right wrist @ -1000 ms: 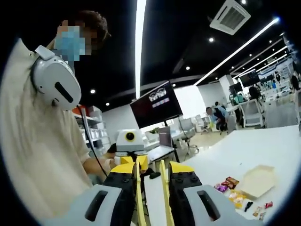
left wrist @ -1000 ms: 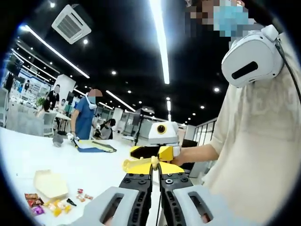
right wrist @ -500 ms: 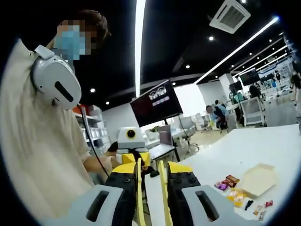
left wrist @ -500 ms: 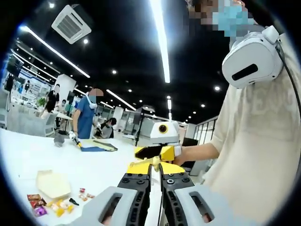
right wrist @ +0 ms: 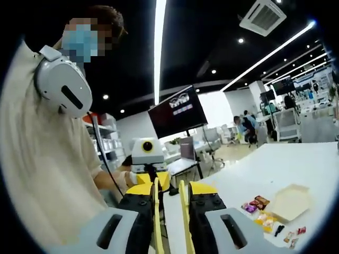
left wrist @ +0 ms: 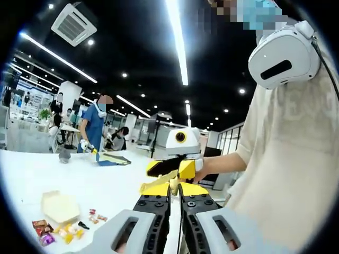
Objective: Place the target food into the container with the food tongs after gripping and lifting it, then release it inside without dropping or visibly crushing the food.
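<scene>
The white table (left wrist: 79, 185) spreads wide, and the person (left wrist: 286, 159) wearing a white headset (left wrist: 283, 53) stands at its edge. A beige container (left wrist: 58, 206) lies open on it, wrapped snacks (left wrist: 53, 233) just beside. The left gripper (left wrist: 175, 186) is clenched, jaws nearly touching; the right gripper (right wrist: 168, 185) shows a narrow gap, grasping nothing. No tongs are held

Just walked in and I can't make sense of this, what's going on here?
A person in a pale shirt holds both grippers up in the air, pointing at each other. The left gripper has its jaws together, holding nothing. The right gripper has yellow strips, possibly the tongs, along its jaws. The beige container and snack packets lie untouched on the white table.
</scene>
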Available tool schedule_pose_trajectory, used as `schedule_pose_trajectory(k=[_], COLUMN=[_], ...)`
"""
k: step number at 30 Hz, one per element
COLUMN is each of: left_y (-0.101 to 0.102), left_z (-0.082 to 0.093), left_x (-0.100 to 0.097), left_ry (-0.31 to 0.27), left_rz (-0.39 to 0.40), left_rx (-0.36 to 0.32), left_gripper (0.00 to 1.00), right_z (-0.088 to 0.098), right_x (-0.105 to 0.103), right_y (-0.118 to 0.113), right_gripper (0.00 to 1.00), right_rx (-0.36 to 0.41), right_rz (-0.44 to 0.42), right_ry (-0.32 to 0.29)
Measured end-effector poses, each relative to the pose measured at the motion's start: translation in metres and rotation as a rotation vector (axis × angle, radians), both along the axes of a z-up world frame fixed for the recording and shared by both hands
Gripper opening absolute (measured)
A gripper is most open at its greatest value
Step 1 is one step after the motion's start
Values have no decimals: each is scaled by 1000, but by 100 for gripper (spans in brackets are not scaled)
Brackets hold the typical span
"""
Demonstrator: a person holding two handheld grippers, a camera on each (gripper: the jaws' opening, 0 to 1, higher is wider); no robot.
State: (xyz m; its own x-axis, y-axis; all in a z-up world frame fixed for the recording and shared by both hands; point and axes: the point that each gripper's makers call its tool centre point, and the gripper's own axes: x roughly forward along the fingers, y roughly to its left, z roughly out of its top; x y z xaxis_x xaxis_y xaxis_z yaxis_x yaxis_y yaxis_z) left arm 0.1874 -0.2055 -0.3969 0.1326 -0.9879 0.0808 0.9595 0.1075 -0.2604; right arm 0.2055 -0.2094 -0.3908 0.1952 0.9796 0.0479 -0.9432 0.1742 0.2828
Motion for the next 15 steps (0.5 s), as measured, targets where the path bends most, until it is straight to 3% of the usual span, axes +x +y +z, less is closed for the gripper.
schedule_pose_trajectory(k=[15], left_y=[2], left_z=[10], left_x=[-5], left_ry=[49], left_rz=[-28], left_rx=[-79], left_gripper=[0], right_z=[7], right_x=[0], right_y=[1], right_gripper=[29], right_rx=[36], right_rz=[24], right_ry=[25])
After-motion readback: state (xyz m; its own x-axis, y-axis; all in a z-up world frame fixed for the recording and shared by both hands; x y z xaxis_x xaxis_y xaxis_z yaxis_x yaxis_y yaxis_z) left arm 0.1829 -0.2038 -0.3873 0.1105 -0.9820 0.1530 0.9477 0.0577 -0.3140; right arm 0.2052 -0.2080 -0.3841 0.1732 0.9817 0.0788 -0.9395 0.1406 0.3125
